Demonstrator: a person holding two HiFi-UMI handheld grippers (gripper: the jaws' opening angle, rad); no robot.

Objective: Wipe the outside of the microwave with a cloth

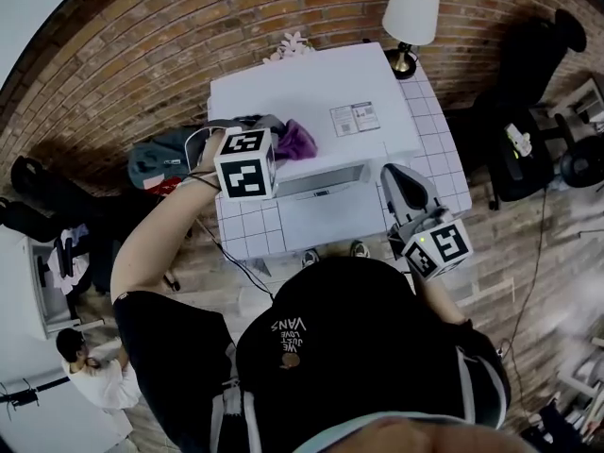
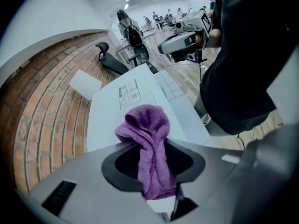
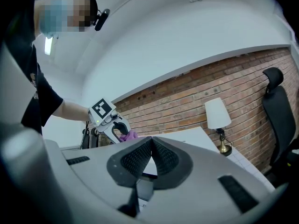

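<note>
The white microwave (image 1: 302, 97) stands on a tiled table, with its door (image 1: 321, 210) facing me. My left gripper (image 1: 281, 149) is shut on a purple cloth (image 1: 296, 141) at the front left of the microwave's top. In the left gripper view the bunched cloth (image 2: 145, 122) sticks out past the jaws, over the white top (image 2: 105, 120), which carries a printed label (image 2: 129, 93). My right gripper (image 1: 394, 173) hangs by the microwave's front right corner. In the right gripper view its jaws (image 3: 151, 143) are shut with nothing between them.
A white-shaded lamp (image 1: 411, 12) stands on the tiled table (image 1: 439, 144) at the back right. A brick wall (image 1: 142, 64) runs behind. Bags (image 1: 156, 163) lie on the floor at the left, and black office chairs (image 1: 528, 83) stand at the right.
</note>
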